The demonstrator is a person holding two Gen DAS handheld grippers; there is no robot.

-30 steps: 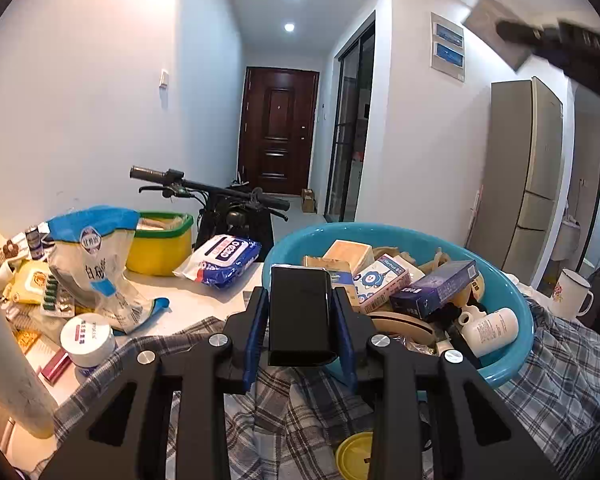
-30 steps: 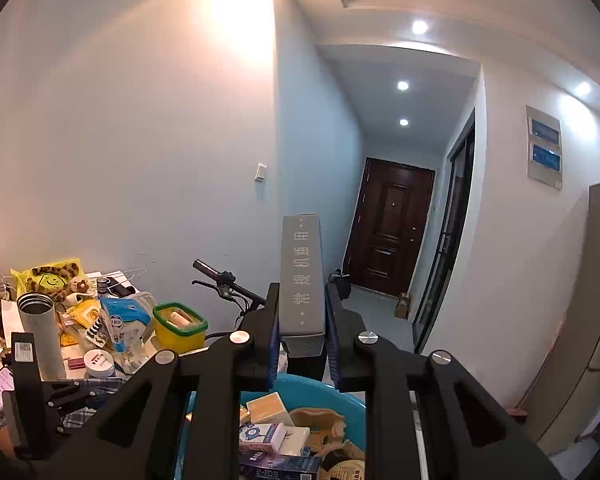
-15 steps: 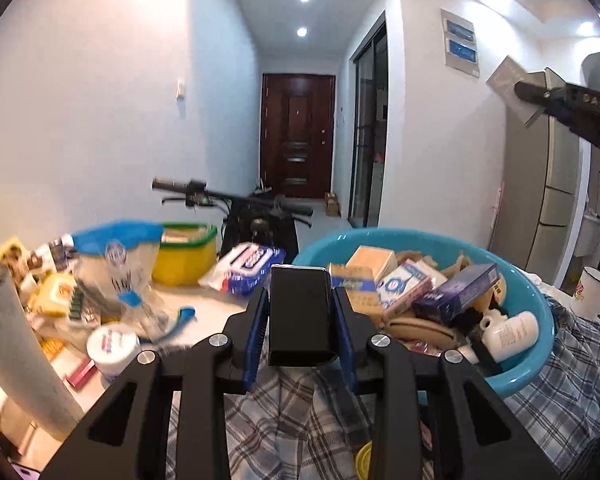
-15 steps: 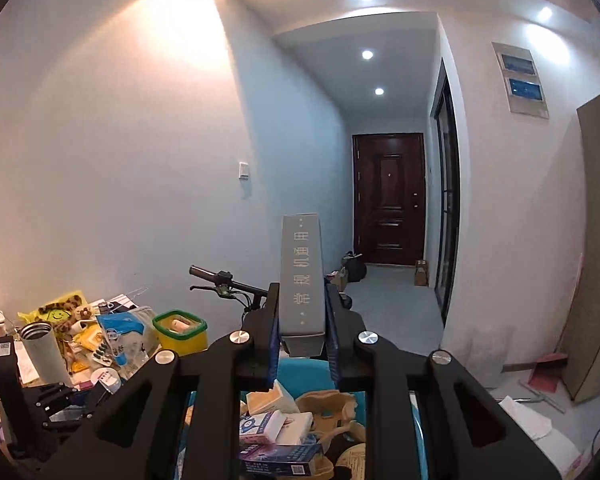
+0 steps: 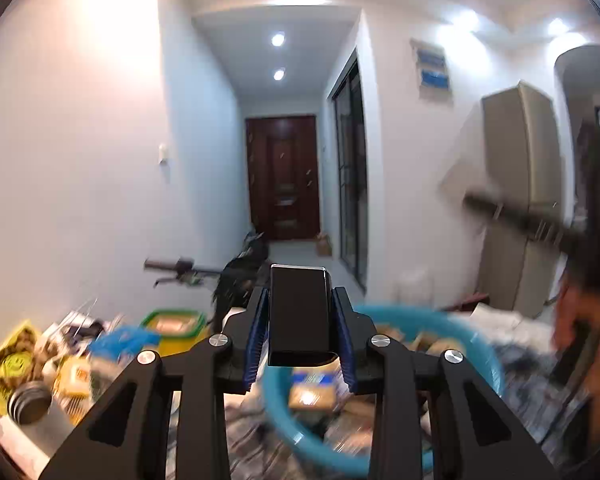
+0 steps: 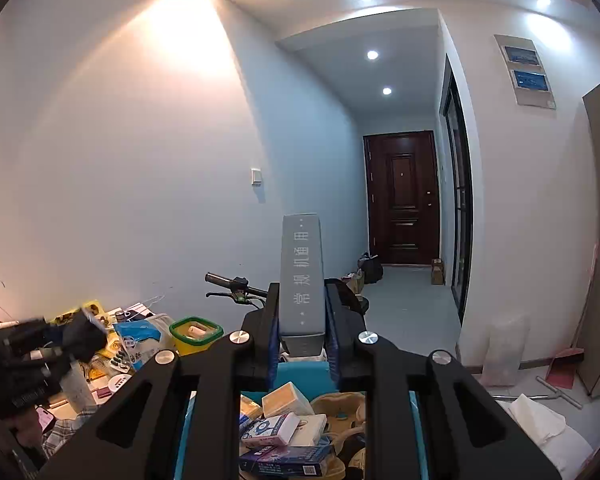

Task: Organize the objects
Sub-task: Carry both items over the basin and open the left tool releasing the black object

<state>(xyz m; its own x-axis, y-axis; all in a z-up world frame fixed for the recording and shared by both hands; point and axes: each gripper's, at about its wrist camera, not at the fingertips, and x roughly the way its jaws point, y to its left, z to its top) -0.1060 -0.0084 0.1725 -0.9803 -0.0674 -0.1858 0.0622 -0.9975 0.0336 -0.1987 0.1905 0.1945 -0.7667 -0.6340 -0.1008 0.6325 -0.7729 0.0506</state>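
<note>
Grey box (image 6: 302, 280): white Chinese characters down its face, 常规机通用, with small dots at each end. Other labels in the basin (image 6: 300, 376) too small to read; one white carton (image 6: 272, 430) shows a blue gear mark.

Right gripper (image 6: 302, 334): jaws closed tight on the grey box, which stands upright between the pads, held level above the basin's near rim. Left gripper (image 5: 300, 340): jaws narrowly parted, clamped on a black block (image 5: 299, 312), upright, no writing visible, held high over the basin.

Table's left edge crowded: yellow tub (image 6: 196, 334) with green rim, blue-and-white bag (image 6: 138, 338), steel cylinder (image 5: 30, 402). Checked cloth (image 6: 66, 426) under the basin. Open air above the basin; hallway to a brown door (image 6: 400, 196) beyond. Left view is blurred.
</note>
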